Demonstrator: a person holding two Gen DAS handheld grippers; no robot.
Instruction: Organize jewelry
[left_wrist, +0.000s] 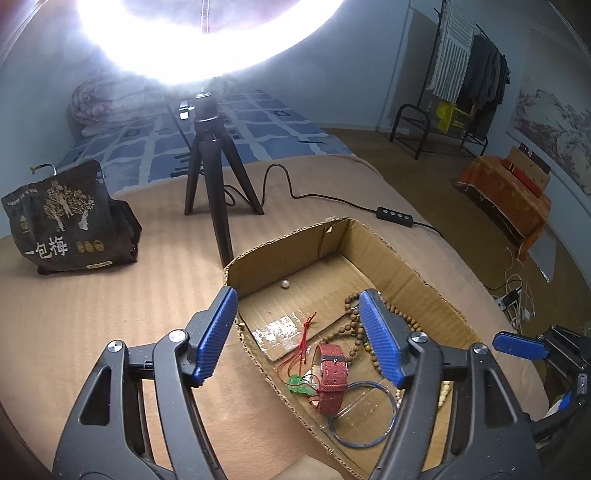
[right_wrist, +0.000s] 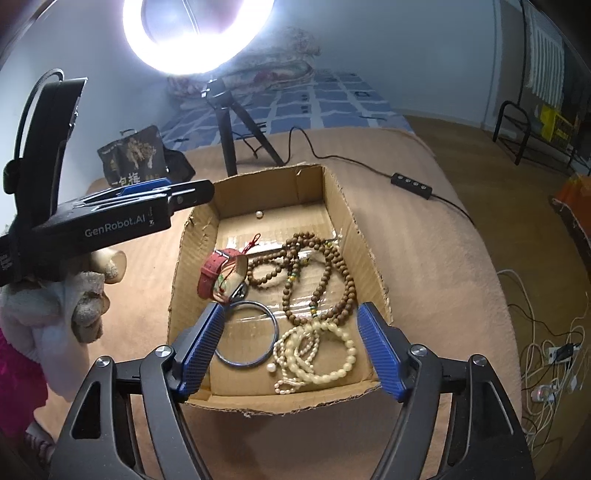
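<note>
Right wrist view: both tongs (right_wrist: 291, 347) (left_wrist: 297, 336) are held wide and empty above the box (right_wrist: 364, 258), where beads (right_wrist: 321, 273), pearls (right_wrist: 317, 350) and watch (right_wrist: 212, 273) lie gathered for sorting.

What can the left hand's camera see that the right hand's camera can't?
Only the left wrist view shows the green pendant beside the red watch strap, and the clothes rack.

Only the right wrist view shows the cream pearl strands, a gloved hand holding the left gripper, and the whole ring light.

Both show the cardboard box, brown bead strings, blue bangle, tripod and snack bag.
</note>
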